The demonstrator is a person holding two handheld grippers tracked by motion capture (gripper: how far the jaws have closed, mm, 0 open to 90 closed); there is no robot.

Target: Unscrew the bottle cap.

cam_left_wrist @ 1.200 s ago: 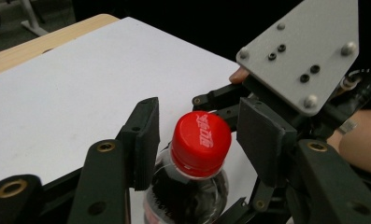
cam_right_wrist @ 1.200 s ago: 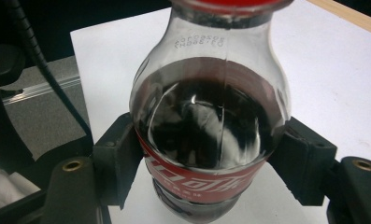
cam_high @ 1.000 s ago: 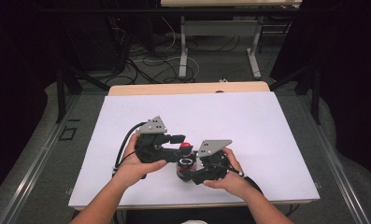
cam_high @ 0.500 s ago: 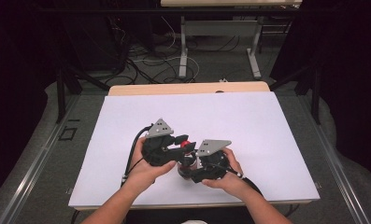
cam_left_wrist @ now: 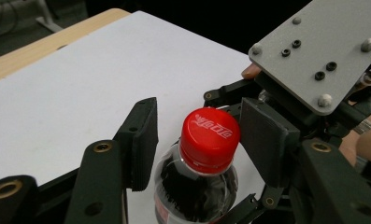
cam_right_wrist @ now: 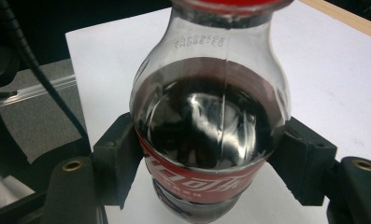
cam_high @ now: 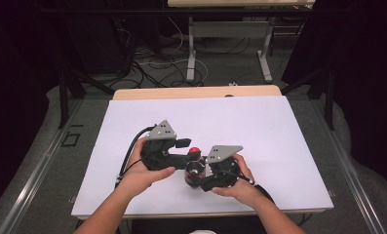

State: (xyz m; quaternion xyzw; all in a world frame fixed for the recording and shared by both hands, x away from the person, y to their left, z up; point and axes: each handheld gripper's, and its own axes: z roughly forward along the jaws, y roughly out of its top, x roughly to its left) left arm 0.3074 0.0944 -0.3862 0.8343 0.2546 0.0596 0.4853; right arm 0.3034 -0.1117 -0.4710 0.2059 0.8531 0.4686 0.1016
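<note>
Change: left gripper (cam_left_wrist: 195, 142) had closed in beside right gripper (cam_right_wrist: 211, 170) (earlier apart).
Left jaws: spread around red cap (cam_left_wrist: 210, 139).
Right jaws: clenched on cola bottle (cam_right_wrist: 210, 121), near table's (cam_high: 279, 126) front edge.
Writing: white, unreadable.

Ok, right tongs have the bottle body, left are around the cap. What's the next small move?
Probably close the left tongs on the red cap. Their pads flank it, one about touching, the other with a gap. The right tongs clamp the bottle at its label, so it should stay put for a twist.
</note>
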